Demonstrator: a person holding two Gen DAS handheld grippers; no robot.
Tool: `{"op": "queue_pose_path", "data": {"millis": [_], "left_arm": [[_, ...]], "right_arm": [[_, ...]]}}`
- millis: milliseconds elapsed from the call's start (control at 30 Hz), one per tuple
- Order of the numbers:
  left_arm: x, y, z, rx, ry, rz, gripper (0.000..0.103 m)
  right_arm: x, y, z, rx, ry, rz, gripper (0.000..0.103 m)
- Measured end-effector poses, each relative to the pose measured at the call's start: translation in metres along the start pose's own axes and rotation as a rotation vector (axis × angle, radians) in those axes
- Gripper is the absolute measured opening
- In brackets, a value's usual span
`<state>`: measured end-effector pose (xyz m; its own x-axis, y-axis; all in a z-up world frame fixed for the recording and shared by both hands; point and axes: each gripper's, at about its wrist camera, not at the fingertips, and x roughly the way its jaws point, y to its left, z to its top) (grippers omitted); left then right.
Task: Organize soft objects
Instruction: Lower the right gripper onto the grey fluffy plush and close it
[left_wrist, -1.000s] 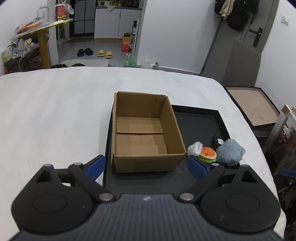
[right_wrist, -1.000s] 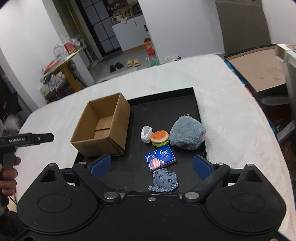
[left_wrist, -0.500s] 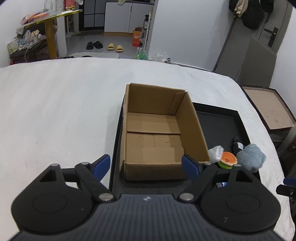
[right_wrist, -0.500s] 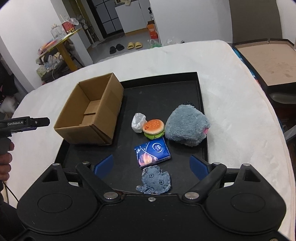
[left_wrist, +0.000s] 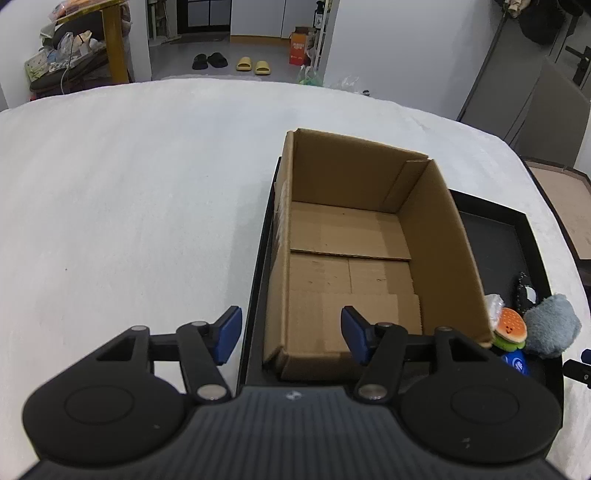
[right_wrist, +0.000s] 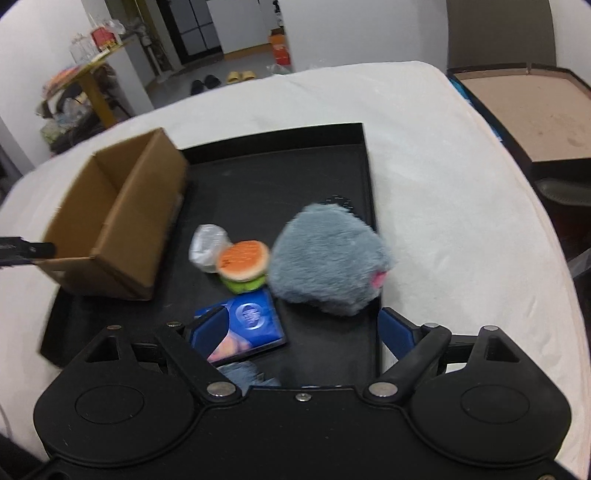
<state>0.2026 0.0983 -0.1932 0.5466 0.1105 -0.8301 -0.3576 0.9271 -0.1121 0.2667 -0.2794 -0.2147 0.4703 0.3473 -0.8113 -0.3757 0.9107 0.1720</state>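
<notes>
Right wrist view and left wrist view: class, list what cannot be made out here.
- Small grey item, right wrist view: mostly hidden behind the right claw.
- Dark object, left wrist view: too small to identify.
- Blue packet, left wrist view: mostly hidden by the left claw, whose jaws are closing.

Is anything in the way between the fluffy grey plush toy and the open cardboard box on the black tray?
Partly: the burger-shaped toy and a crumpled white wrapper lie between the grey plush toy and the cardboard box. Above them nothing visible blocks the box's open top.
</notes>
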Motion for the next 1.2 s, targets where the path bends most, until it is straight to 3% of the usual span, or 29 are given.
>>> {"op": "queue_pose_path", "data": {"millis": [367, 433, 533, 1033, 1200], "left_arm": [[0.034, 0.008, 0.008, -0.019, 0.056, 0.013, 0.035], [0.04, 0.008, 0.008, -0.022, 0.067, 0.012, 0.024], [0.048, 0.011, 0.006, -0.04, 0.093, 0.006, 0.016], [0.045, 0.015, 0.002, -0.018, 0.11, -0.007, 0.015], [0.047, 0.013, 0.001, -0.023, 0.117, -0.014, 0.016]], "right_arm": [[0.032, -0.008, 0.012, -0.105, 0.012, -0.103, 0.089], [0.037, -0.007, 0.014, -0.136, 0.012, -0.122, 0.091], [0.043, -0.003, 0.017, -0.189, 0.009, -0.142, 0.095], [0.051, 0.018, 0.019, -0.294, -0.062, -0.084, 0.093], [0.05, 0.022, 0.015, -0.326, -0.074, -0.106, 0.078]]}}
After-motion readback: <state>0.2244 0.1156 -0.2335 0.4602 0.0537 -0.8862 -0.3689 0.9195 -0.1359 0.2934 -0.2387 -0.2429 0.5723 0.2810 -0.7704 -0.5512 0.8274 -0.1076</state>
